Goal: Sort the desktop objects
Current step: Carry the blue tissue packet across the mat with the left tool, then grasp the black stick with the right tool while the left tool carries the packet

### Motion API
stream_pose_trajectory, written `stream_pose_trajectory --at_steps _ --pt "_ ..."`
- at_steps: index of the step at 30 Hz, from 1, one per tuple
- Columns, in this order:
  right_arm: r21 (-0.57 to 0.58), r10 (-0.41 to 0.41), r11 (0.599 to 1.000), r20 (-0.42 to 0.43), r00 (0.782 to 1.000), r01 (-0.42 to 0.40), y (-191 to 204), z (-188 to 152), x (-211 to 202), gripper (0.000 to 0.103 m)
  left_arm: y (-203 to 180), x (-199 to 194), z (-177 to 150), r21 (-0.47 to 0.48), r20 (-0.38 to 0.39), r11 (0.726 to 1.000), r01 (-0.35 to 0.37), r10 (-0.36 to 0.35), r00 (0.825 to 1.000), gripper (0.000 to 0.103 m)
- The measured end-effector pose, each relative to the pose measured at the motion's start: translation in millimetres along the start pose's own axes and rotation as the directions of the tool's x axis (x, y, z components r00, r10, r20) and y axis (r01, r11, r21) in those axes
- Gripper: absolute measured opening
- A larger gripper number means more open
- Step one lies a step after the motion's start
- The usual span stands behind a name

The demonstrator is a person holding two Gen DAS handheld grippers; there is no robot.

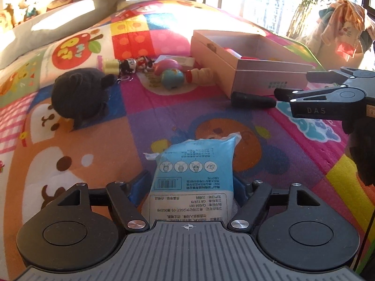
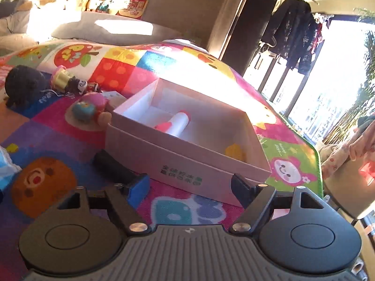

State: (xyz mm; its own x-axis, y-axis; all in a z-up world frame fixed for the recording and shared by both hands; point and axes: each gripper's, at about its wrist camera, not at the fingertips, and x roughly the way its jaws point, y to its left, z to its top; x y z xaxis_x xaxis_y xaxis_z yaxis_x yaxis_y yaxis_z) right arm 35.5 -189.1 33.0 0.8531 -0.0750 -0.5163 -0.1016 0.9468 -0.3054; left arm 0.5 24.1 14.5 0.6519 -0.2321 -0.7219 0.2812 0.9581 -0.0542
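Between the wide-spread left gripper [image 1: 191, 185] fingers at the mat's [image 1: 145, 117] near edge sits the blue packet [image 1: 194, 175], ungripped; closing off-centre risks crumpling it, while the right gripper [image 2: 191, 187], also spread empty, may nudge the pink box [image 2: 187, 161] beyond.

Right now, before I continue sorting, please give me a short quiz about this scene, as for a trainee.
1. True or false: the pink box is empty.
2. What lies between the fingers of the left hand-held gripper? A) black plush B) blue-white packet C) globe ball
3. Fill in: the black cylinder lies ___ the box.
Key: 1 false, a red-and-white tube lies inside; 2 B; 3 beside.
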Motion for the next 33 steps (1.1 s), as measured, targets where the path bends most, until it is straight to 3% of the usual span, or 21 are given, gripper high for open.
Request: stream_pose_trajectory --at_steps 3,5,8,11,14,16,22,24,28,33 --pt "0.149 0.125 0.982 -0.055 0.991 -0.115 -2.4 4.6 1.2 0.093 0.8 -1.6 -3.0 0.002 0.011 1.000 -0.002 0.002 1.000 0.079" --pt "0.243 0.167 0.960 -0.101 0.981 -0.139 2.1 5.9 10.3 0.096 1.3 -2.6 -4.1 -0.001 0.013 1.000 -0.002 0.002 1.000 0.081" --pt "0.361 0.203 0.923 -0.158 0.966 -0.135 15.5 7.5 25.0 0.098 2.7 -4.9 -6.2 -0.012 0.017 1.000 -0.002 0.002 1.000 0.083" --pt "0.431 0.177 0.900 -0.221 0.959 -0.067 31.6 10.6 36.5 0.100 4.3 -6.7 -9.1 -0.027 0.026 1.000 -0.003 0.004 1.000 0.085" --pt "0.423 0.110 0.906 -0.219 0.970 -0.007 46.1 13.8 40.1 0.096 4.8 -8.1 -10.0 -0.039 0.032 0.999 -0.002 0.003 0.999 0.086" --pt "0.386 0.061 0.922 -0.205 0.977 0.023 52.5 15.2 41.1 0.075 5.2 -8.8 -9.9 -0.049 0.034 0.999 0.001 0.001 0.999 0.086" --pt "0.351 0.117 0.935 -0.192 0.974 -0.043 36.0 9.7 33.6 0.075 3.9 -6.5 -7.8 -0.051 0.039 0.999 0.004 -0.002 0.999 0.086" --pt "0.326 0.176 0.939 -0.190 0.966 -0.108 25.6 4.1 24.6 0.075 0.8 -4.5 -7.2 -0.030 0.038 1.000 -0.008 0.009 0.999 0.082" --pt "0.263 0.234 0.948 -0.188 0.954 -0.180 4.1 -9.9 -1.1 0.075 -11.1 -5.9 -7.2 0.029 0.040 0.999 -0.031 0.030 0.999 0.062" --pt "0.199 0.280 0.948 -0.159 0.947 -0.247 -30.3 -26.7 -45.8 0.075 -38.1 -22.7 -10.1 0.103 0.041 0.994 0.017 -0.021 0.999 0.059"
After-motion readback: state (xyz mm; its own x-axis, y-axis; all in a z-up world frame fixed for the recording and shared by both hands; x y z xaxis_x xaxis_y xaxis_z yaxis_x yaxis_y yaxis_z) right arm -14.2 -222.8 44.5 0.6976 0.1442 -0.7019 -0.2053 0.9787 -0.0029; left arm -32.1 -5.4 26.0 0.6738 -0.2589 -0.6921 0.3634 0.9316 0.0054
